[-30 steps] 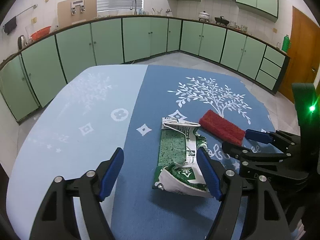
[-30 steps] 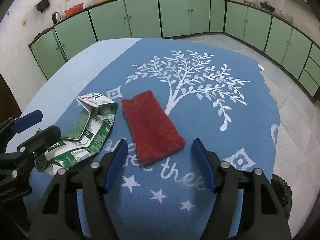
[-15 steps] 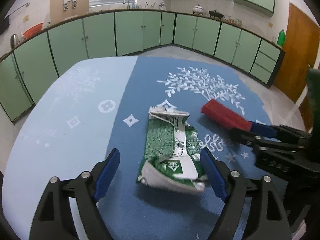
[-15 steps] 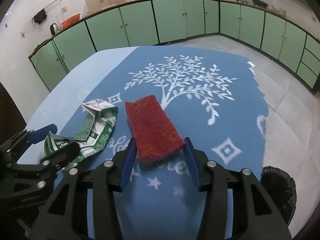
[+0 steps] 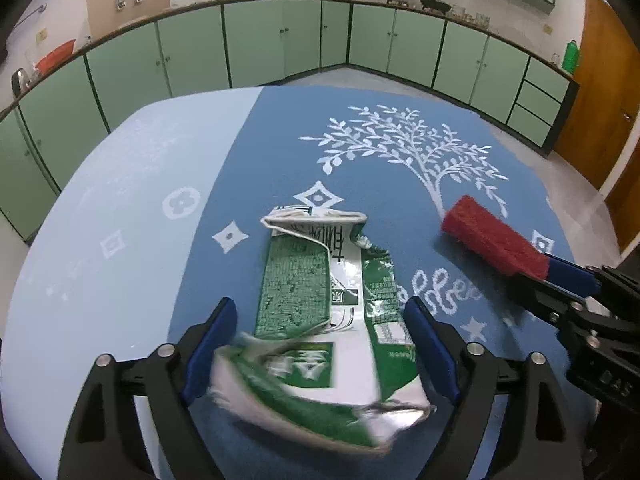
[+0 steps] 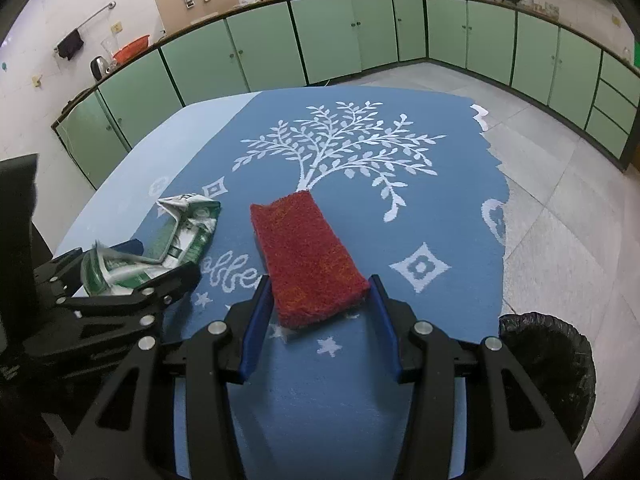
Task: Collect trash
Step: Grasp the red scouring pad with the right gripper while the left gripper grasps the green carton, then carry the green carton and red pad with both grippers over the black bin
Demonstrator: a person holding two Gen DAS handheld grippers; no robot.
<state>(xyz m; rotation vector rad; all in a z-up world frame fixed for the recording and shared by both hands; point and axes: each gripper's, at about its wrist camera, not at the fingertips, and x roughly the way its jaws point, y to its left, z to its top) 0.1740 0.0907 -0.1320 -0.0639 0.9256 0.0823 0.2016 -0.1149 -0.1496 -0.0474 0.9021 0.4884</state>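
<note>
Barely begun: carton point(image 5: 320, 320) between wide left fingers point(image 5: 212, 344), sponge point(image 6: 308, 256) between narrower right fingers point(image 6: 254, 328); nothing binned point(image 6: 548, 364).

Carton point(image 5: 332, 300) lies on the table point(image 5: 120, 200), left of the sponge point(image 6: 308, 256); bin point(image 6: 548, 360) right.

Green cabinets point(image 5: 256, 44) — grey tiled floor point(image 6: 560, 208)

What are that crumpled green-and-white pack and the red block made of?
The pack looks like coated paperboard, probably a drink carton: printed panels, sharp creases, a silvery glint at its torn edge. The red block looks like a coarse fibre scouring pad or sponge: a fuzzy, matte, speckled surface. Its core cannot be seen.
</note>
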